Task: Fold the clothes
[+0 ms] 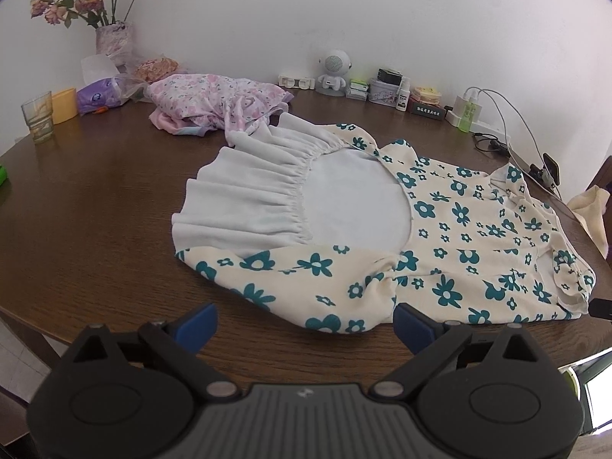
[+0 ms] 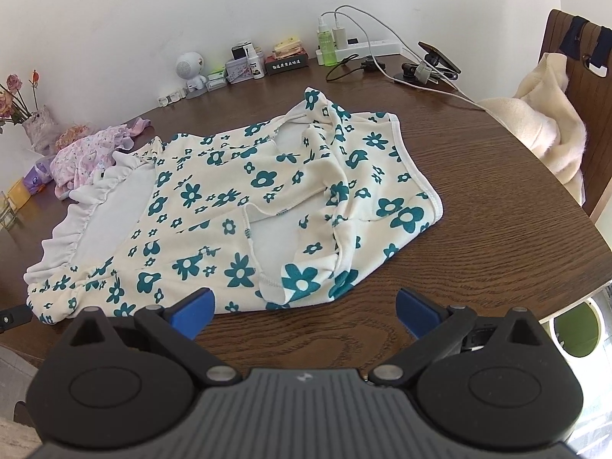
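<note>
Your left gripper point(image 1: 304, 323) and right gripper point(image 2: 304, 308) both stand with jaws wide apart, holding nothing, just above the near table point(image 2: 497, 199) edge. The flowered dress point(image 2: 237, 206) lies spread flat on the table directly ahead of you. A pink garment point(image 1: 214, 101) sits bunched behind it.

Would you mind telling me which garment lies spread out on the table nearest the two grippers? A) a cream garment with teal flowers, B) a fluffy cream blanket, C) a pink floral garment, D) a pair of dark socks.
A: the cream garment with teal flowers lies flat just beyond both open grippers.
</note>
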